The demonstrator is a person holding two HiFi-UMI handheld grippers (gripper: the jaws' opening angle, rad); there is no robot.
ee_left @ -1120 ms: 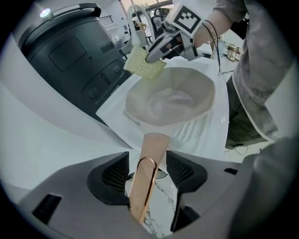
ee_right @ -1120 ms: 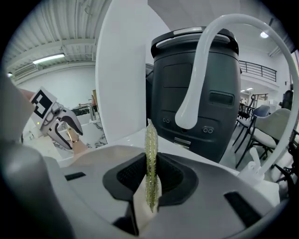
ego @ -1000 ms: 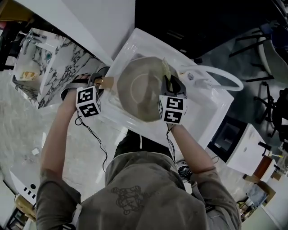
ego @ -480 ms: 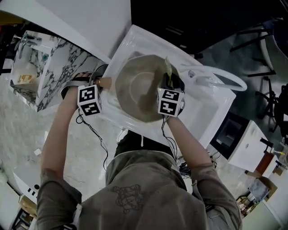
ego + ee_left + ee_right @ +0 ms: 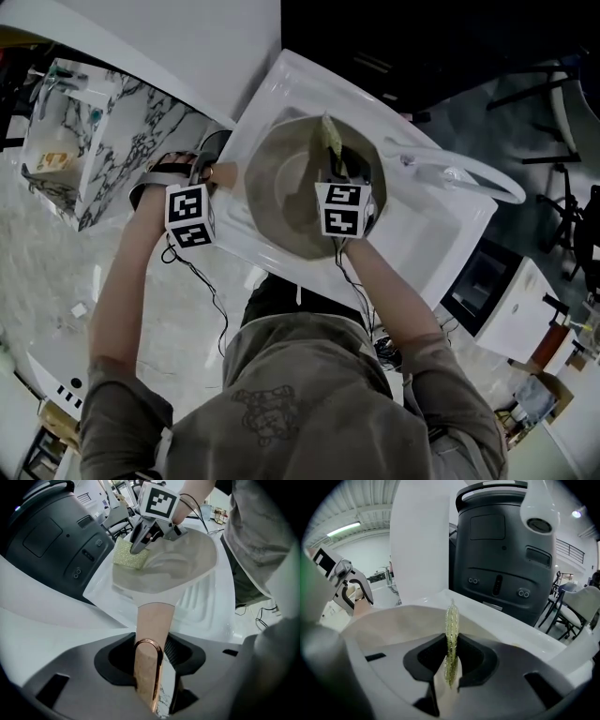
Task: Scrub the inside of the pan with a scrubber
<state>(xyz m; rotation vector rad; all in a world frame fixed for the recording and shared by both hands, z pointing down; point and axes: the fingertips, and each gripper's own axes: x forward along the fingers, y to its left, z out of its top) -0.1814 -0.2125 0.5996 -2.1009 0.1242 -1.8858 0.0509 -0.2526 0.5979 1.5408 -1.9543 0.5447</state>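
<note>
A beige pan sits in the white sink. Its tan handle, ending in a copper loop, lies between the jaws of my left gripper. Those jaws have just been closing, and a thin strip of marble still shows beside the handle. Over the pan's right side, my right gripper is shut on a thin yellow-green scrubber, seen edge-on and sticking up past the fingertips. In the left gripper view the scrubber hangs at the pan's far rim, inside the bowl.
A white faucet arcs over the sink's right side. A dark grey machine stands close behind the sink. A marble-patterned box sits on the counter to the left. Drain ridges run beside the pan.
My right gripper has sunk with the scrubber and shifted left, further over the pan's bowl. The left gripper has stayed at the handle.
</note>
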